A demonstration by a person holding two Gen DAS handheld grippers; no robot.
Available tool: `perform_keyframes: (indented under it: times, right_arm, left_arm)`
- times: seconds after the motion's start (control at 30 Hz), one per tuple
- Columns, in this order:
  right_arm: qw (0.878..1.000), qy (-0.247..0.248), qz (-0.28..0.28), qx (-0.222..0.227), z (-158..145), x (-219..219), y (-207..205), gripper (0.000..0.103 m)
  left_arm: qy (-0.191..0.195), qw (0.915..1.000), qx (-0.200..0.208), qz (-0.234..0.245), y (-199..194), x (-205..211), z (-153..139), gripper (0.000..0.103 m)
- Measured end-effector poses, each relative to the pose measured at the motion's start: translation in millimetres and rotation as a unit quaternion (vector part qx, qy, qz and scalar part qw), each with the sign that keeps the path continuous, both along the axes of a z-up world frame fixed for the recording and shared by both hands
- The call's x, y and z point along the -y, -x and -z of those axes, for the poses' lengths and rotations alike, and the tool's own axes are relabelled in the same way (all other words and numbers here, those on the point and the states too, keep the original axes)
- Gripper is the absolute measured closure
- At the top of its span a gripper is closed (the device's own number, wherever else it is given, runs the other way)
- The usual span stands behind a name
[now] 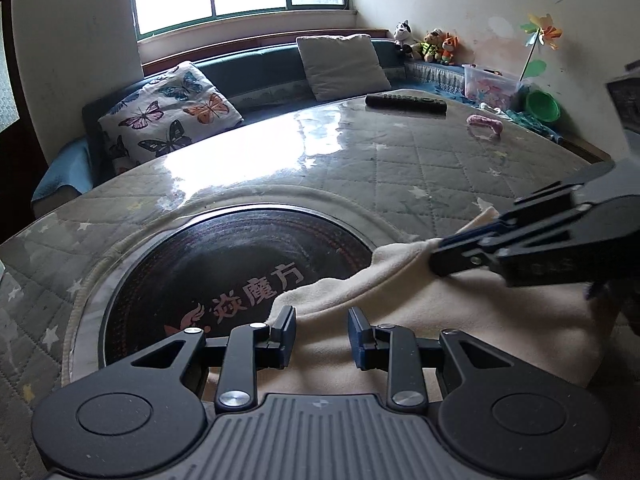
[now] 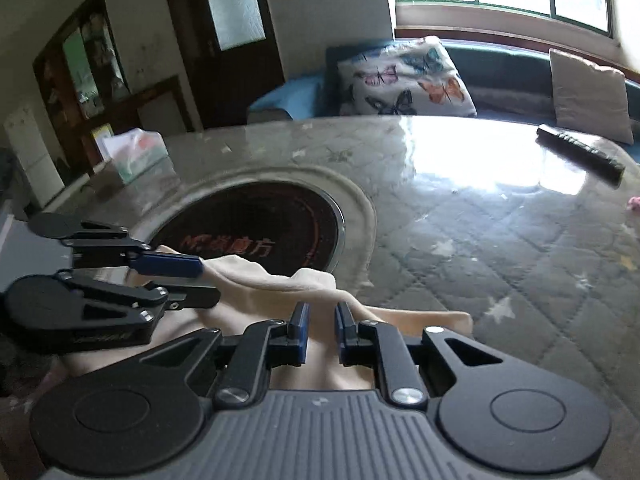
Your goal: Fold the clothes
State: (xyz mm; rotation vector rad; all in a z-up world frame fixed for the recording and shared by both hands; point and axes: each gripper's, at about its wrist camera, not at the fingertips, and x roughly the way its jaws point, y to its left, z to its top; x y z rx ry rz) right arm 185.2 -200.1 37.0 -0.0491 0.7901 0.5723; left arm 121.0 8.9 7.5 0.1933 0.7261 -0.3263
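Observation:
A cream garment [image 1: 440, 312] lies bunched at the near edge of the table, partly over the round dark heater plate [image 1: 224, 276]. My left gripper [image 1: 322, 330] is over the garment's near left part, its jaws a little apart with a thick fold of cloth gripped between them. In the right wrist view the left gripper [image 2: 208, 284] comes in from the left with cloth [image 2: 280, 280] running out of its tips. My right gripper [image 2: 322, 326] is shut on the garment's upper edge. The left wrist view shows the right gripper [image 1: 434, 254] pinching that raised edge.
The table [image 1: 400, 168] has a quilted star-print cover under a glossy clear sheet. A black remote [image 1: 406, 103] and a small pink object [image 1: 484, 122] lie at its far side. A tissue pack [image 2: 138, 156] sits at the left edge. A sofa with a butterfly pillow [image 1: 168, 116] stands behind.

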Motion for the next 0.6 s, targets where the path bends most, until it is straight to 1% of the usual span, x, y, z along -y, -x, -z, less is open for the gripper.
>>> perform_keyframes:
  times: [0.13,0.23,0.37,0.5,0.57,0.6]
  right_arm:
    - [1.000,0.009,0.008,-0.008,4.1,-7.1,-12.1,0.090]
    - [1.000,0.014,0.010,0.001,3.6,-7.1,-10.0,0.090]
    - [1.000,0.016,0.002,0.025,-5.5,-2.2,9.0,0.088]
    - [0.997,0.028,-0.032,0.058,-14.8,-5.9,39.2,0.083]
    - [0.996,0.028,-0.046,0.065,-16.4,-8.1,51.7,0.082]
    - [0.996,0.026,-0.050,0.066,-16.8,-8.1,54.7,0.080]
  left_arm:
    - [-0.001,1.0000,-0.004,-0.005,-4.5,-0.7,4.5,0.072]
    - [0.004,0.9999,-0.003,-0.009,-3.0,-1.6,2.9,0.072]
    - [0.004,0.9999,0.006,-0.011,7.0,-2.4,-0.9,0.072]
    - [0.001,0.9997,0.023,-0.002,26.4,-0.8,-7.2,0.072]
    - [0.004,0.9996,0.028,0.004,38.1,-1.1,-9.8,0.072]
    - [0.005,0.9995,0.030,0.007,43.7,-1.4,-10.3,0.072]
